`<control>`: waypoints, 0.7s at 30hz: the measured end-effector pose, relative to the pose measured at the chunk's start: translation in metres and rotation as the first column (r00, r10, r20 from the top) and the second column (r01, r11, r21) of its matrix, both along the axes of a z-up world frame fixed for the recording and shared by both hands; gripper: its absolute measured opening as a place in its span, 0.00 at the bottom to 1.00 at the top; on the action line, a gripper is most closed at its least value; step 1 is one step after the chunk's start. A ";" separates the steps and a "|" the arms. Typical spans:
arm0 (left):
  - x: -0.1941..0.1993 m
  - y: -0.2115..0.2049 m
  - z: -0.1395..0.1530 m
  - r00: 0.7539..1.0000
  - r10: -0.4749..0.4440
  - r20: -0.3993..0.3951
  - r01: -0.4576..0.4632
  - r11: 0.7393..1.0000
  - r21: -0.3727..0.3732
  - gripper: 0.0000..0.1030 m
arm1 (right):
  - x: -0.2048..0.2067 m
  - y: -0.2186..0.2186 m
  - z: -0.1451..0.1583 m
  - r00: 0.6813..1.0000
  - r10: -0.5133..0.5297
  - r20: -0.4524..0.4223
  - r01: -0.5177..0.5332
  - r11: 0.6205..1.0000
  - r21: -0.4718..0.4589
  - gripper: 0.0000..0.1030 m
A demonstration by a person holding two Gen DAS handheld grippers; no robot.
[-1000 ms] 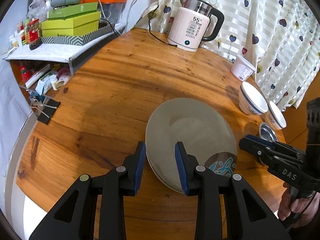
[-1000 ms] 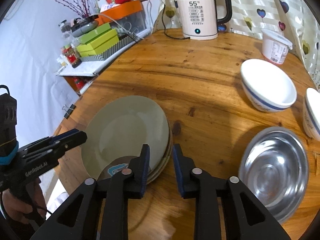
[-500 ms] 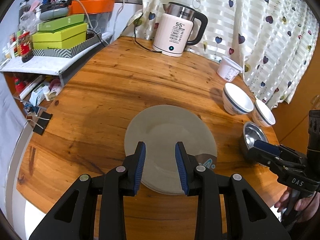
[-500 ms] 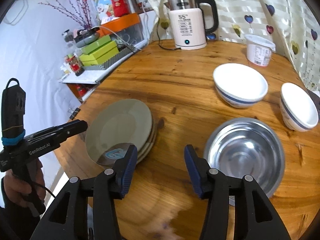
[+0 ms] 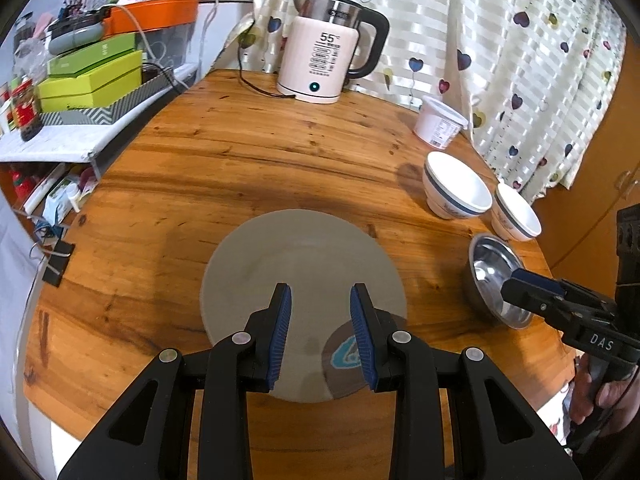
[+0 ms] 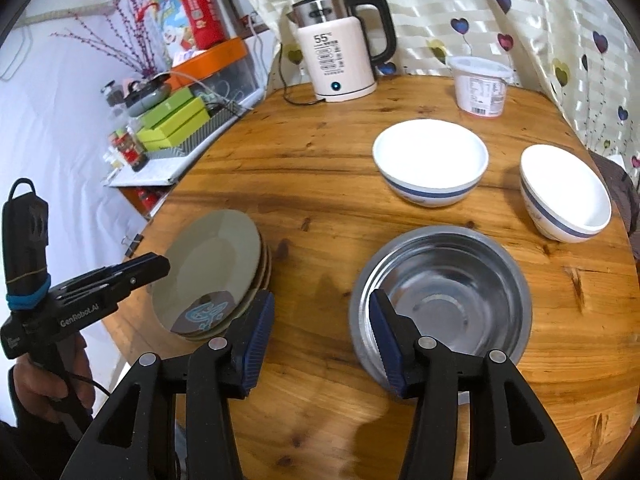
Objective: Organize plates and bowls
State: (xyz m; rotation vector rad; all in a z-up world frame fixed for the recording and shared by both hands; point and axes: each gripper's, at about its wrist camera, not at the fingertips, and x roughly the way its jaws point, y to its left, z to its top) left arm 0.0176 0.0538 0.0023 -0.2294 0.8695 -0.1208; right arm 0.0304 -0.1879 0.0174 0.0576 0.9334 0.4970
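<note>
Left wrist view showed the left gripper [image 5: 320,332] above a stack of grey plates [image 5: 300,264] near the front edge of the round wooden table [image 5: 240,160]. Its jaws stood a little apart and held nothing. The right gripper [image 6: 320,340] had just been opening, and its jaws were apart with nothing between them. Just past it sat a shiny metal bowl [image 6: 444,292]. Two white bowls [image 6: 432,160] with blue stripes stood farther back, near a kettle [image 6: 340,56] and a white tub [image 6: 480,84].

Glossy knotted wood surface [image 6: 328,184]; shiny metal bowl [image 6: 440,292]; glazed white ceramic bowls [image 6: 430,160]; smooth matt grey plates [image 5: 300,280]
</note>
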 end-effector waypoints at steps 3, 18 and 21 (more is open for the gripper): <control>0.007 -0.006 0.001 1.000 -0.017 -0.005 0.017 1.000 0.001 0.31 | 0.003 -0.005 -0.002 1.000 -0.017 -0.009 0.017 1.000 0.005 0.47; 0.046 -0.044 0.008 0.993 -0.115 -0.025 0.115 0.993 -0.007 0.31 | 0.020 -0.031 -0.003 0.996 -0.085 -0.014 0.086 0.996 0.018 0.42; 0.055 -0.052 0.010 0.990 -0.138 -0.025 0.137 0.990 -0.011 0.31 | 0.025 -0.038 -0.002 0.994 -0.103 -0.016 0.104 0.994 0.023 0.41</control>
